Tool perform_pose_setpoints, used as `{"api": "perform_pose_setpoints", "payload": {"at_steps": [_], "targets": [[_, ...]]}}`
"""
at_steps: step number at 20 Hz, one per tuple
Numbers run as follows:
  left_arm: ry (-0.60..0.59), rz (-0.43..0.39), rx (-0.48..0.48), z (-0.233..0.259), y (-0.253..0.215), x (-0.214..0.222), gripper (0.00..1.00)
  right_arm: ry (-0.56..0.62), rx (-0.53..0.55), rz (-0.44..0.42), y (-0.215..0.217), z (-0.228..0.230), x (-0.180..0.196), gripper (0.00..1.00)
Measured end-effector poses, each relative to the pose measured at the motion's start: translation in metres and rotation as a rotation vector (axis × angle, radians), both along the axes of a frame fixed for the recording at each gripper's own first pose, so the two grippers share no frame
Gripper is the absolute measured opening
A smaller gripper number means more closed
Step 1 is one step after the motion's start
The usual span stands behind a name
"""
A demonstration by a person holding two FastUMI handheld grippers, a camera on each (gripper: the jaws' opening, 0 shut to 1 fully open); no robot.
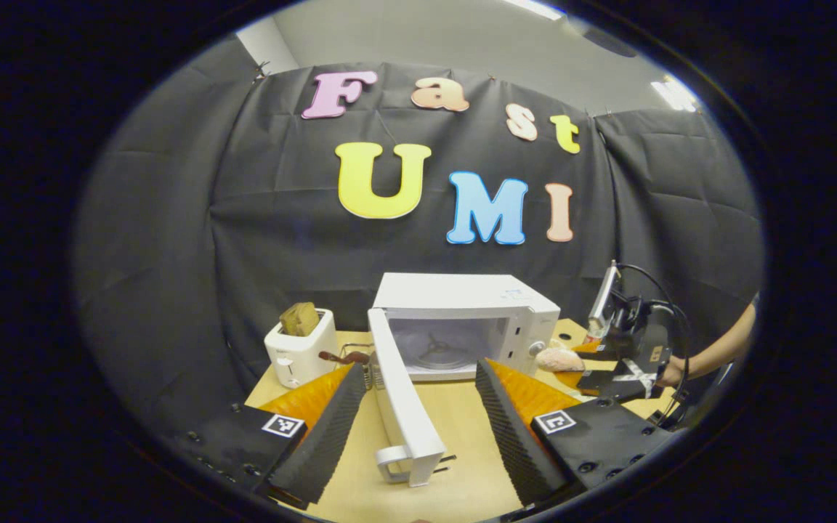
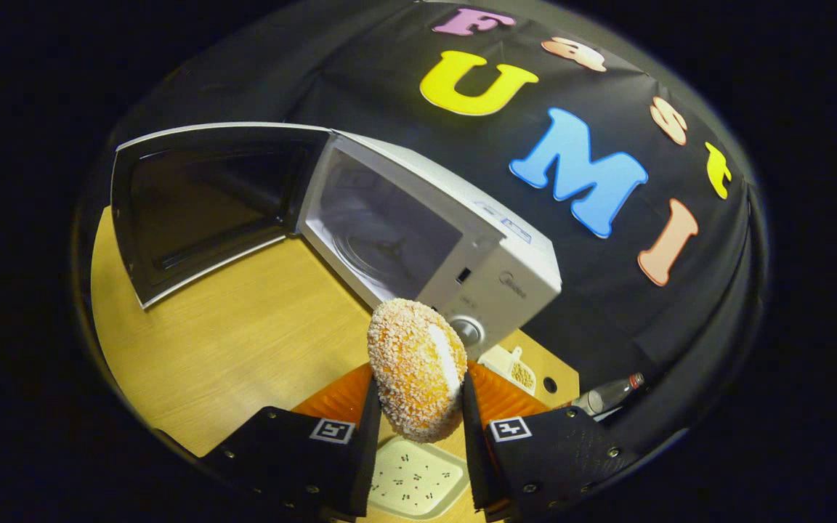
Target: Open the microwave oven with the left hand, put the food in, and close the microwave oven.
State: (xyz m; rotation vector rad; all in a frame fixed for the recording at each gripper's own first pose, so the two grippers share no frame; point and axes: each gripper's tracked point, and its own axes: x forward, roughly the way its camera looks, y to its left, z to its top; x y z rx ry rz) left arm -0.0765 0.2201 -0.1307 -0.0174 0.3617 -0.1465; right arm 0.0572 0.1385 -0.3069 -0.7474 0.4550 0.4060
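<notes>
Food: a round crumb-coated bun [image 2: 417, 369] with a pale filling line, held up off the counter [image 2: 229, 341], in front of the lower right corner of the microwave oven [image 2: 426, 240]; in the left gripper view it shows as a pale lump [image 1: 560, 359] just right of the oven's front.
Right tongs: [image 2: 418, 421] clamped on the bun, one finger pressing each side; seen from the left gripper view they sit to the right of the oven [image 1: 611, 363], held by a hand [image 1: 673, 372] with a bare forearm reaching in from the right.
Microwave oven: white, standing at the back of the counter against the black cloth wall [image 1: 244, 218]; cavity open, with the turntable ring [image 1: 439, 354] visible inside; a round knob [image 2: 467, 330] on its control panel.
Door: [image 1: 400, 396] swung wide on its left hinge, standing out toward the camera, its handle [image 1: 393, 463] at the near end; in the right gripper view its dark window [image 2: 208, 196] faces inward.
Left tongs: [image 1: 415, 414] apart, one finger either side of the open door's edge, not touching it.
Plate: a pale square plate [image 2: 418, 479] with small dark specks, on the counter beneath the bun.
Toaster: white toaster [image 1: 301, 349] left of the oven, a brown slice [image 1: 299, 318] sticking up from its slot.
Bottle: [image 2: 607, 396] lying near the counter's far right edge.
</notes>
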Motion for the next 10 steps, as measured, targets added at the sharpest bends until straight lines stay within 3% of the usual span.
{"api": "perform_pose_setpoints", "payload": {"at_steps": [10], "targets": [[-0.011, 0.02, 0.035, 0.035, 0.017, -0.015, 0.99, -0.116, -0.087, 0.169, 0.097, -0.019, 0.076, 0.53]]}}
